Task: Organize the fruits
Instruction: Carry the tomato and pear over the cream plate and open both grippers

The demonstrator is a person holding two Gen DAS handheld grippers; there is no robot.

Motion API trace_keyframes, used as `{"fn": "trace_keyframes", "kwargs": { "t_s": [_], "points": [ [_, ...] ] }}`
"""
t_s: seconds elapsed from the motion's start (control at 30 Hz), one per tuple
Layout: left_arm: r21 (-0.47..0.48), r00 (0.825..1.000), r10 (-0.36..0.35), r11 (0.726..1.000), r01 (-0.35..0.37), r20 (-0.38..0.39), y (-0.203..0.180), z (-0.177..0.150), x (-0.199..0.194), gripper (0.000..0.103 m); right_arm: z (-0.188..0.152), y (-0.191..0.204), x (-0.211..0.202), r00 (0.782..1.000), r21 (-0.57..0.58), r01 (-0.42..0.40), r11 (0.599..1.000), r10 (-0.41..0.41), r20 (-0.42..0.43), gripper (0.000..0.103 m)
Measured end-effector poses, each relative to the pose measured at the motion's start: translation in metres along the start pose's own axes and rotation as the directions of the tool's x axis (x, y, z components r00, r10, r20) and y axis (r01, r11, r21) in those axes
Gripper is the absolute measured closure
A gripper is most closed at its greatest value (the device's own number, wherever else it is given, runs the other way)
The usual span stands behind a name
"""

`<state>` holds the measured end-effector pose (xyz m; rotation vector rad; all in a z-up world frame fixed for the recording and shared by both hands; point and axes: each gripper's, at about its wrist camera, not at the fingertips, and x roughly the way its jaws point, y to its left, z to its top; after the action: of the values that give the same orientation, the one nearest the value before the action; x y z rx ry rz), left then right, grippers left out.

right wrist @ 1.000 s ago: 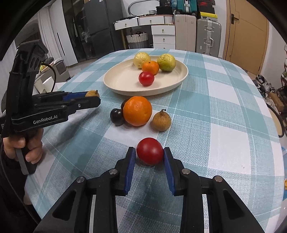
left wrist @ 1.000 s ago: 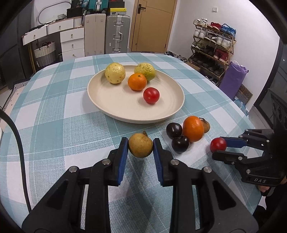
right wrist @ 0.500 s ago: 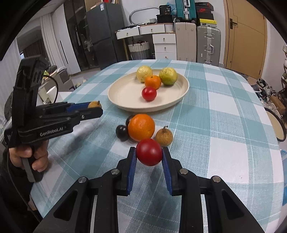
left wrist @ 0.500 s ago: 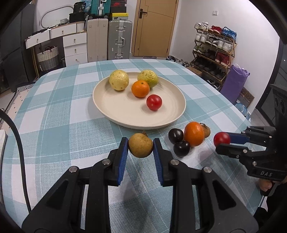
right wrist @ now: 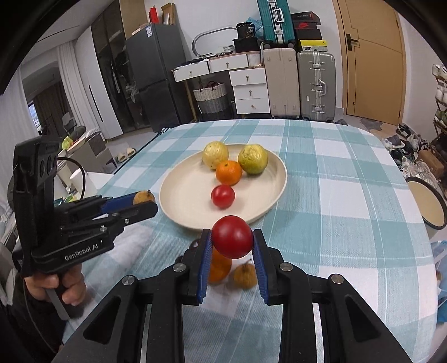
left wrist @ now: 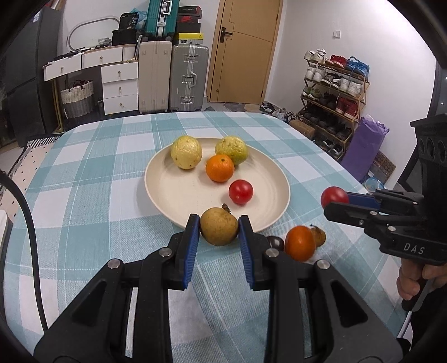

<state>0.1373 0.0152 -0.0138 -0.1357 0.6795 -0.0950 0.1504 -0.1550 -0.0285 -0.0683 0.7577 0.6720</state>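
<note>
Fruits: a red tomato point(right wrist: 232, 236), smooth, soft-skinned and probably bruisable, is riding clamped across its middle in the right gripper point(right wrist: 232, 245), while the left gripper point(left wrist: 219, 231) is pinching a firm brown pear point(left wrist: 218, 229) just short of the plate point(left wrist: 167, 206).

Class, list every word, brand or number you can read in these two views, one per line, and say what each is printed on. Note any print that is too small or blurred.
"DAS": on the side of the right gripper.
"GenRobot.AI": on the side of the left gripper.
"38": on a black box atop the drawers.
Print on the yellow box and the stacked shoeboxes: too small to read.
</note>
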Motion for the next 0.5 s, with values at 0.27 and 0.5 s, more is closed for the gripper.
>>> {"fn": "trace_keyframes", "kwargs": {
  "t_s": [0.27,0.5],
  "points": [
    [0.002,1.0,0.007,1.0,-0.007,0.017,0.003,0.013,0.013,0.078,0.022,-0.004,0.012,1.0,0.016,-0.007,1.0,0.007,0.021,0.074],
    [-0.014,1.0,0.019,1.0,-0.018,0.021,0.012,0.025,0.026,0.078,0.033,-0.01,0.031,1.0,0.036,-0.005,0.999,0.004,0.014,0.074]
  ]
}}
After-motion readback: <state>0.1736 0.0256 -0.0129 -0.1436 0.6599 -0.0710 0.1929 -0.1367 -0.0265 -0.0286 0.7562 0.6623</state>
